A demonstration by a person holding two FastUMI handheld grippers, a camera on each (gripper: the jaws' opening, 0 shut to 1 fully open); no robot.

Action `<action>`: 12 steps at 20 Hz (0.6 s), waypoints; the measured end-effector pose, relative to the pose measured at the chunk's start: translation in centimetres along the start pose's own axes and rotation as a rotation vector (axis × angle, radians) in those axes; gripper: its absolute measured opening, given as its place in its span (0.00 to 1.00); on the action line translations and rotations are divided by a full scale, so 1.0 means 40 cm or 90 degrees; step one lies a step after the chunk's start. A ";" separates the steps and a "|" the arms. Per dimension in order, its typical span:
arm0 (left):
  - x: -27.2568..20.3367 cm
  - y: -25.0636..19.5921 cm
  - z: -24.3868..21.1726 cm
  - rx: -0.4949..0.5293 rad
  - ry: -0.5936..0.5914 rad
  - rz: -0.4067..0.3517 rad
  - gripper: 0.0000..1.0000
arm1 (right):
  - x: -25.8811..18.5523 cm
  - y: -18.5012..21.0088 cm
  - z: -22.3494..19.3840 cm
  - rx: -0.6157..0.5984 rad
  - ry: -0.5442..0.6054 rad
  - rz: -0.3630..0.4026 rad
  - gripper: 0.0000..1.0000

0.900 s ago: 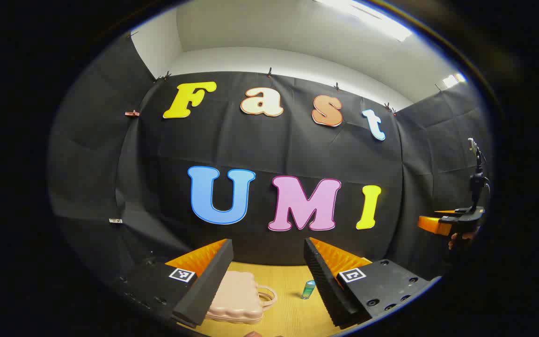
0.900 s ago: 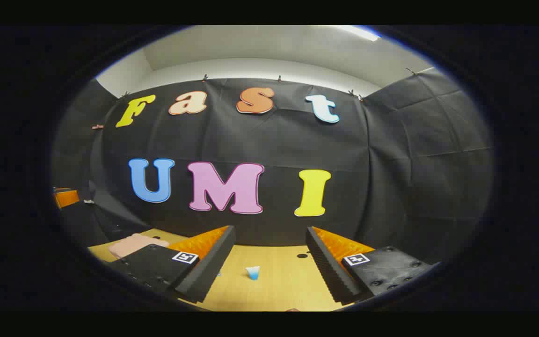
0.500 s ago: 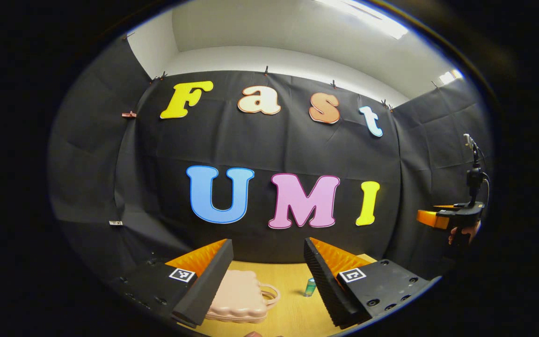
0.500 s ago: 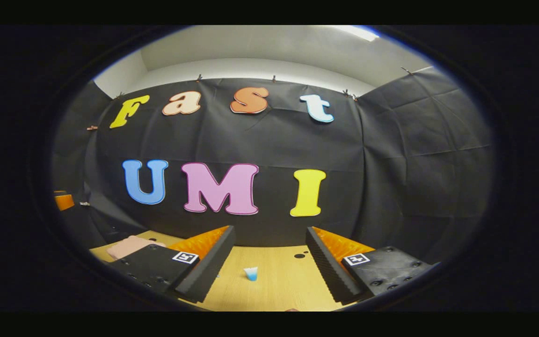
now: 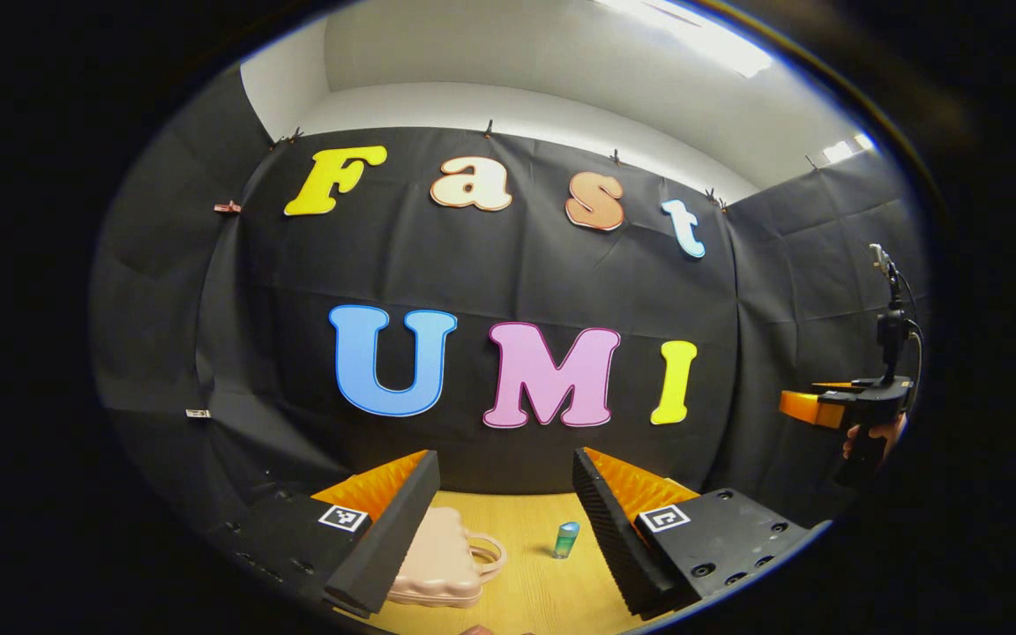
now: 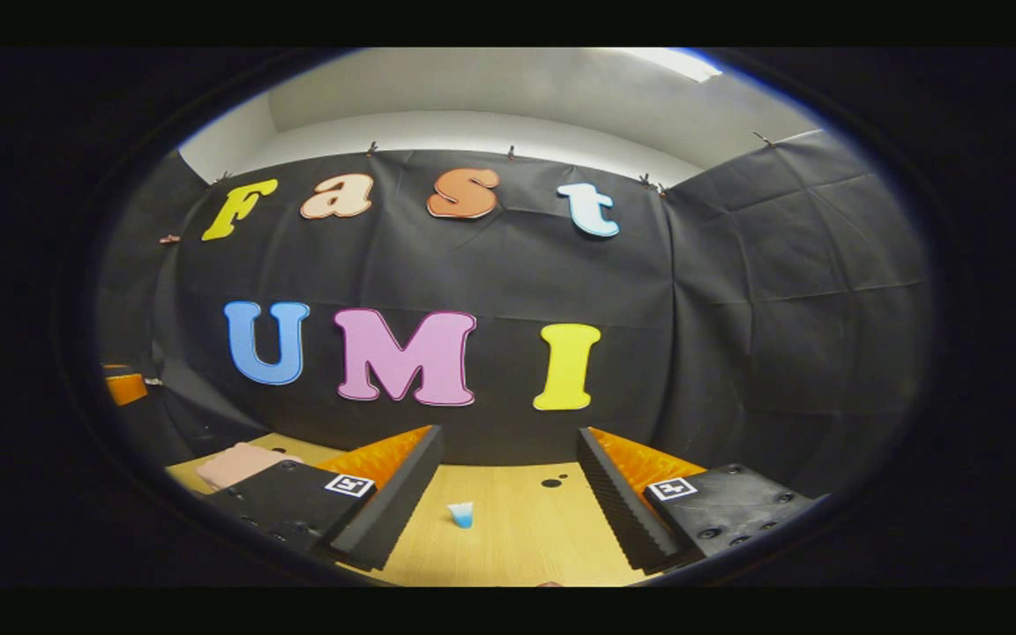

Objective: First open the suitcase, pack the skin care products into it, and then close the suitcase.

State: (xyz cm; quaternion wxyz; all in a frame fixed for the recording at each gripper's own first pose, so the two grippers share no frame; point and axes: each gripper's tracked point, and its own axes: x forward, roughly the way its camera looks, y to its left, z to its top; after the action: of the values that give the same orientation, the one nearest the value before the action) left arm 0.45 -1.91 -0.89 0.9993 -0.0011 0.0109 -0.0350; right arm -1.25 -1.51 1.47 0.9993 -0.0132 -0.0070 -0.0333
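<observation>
Between the spread fingers of the left gripper (image 5: 504, 520), low in the left gripper view, a pink suitcase (image 5: 442, 557) is seen lying closed on the wooden surface (image 5: 534, 591), partly hidden behind the gripper's left finger, with its looped handle (image 5: 489, 557) turned toward the gap. Just ahead of the right finger a small green-capped bottle (image 5: 565, 539) stands upright, apart from the suitcase. Nothing is pinched.

Far off to the right of that gripper, the other gripper is seen held in a hand (image 5: 870, 434). In the right gripper view the right gripper (image 6: 508, 498) is likewise held wide apart and empty, and a small blue item (image 6: 460, 514) (possibly a cap or a little tube; it is too small to be told) rests on the surface ahead between its fingers. The suitcase (image 6: 239, 463) appears beyond its left finger.

Opening the suitcase is judged to be the step in hand, not yet begun. It would be done well if the left gripper were lowered toward the lid's front edge near the handle, the base being steadied by the right gripper so that the light case is not dragged along. The bottle should be kept clear of the swinging lid.
</observation>
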 end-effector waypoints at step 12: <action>0.047 0.000 -0.136 0.019 0.060 -0.022 0.96 | -0.001 0.025 -0.001 -0.020 0.009 -0.018 0.96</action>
State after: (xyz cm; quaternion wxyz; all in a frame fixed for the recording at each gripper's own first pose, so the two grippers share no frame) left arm 2.20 -2.05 -6.38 0.9969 0.0150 0.0578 -0.0521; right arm -1.22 -0.51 1.40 0.9984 -0.0289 0.0006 -0.0479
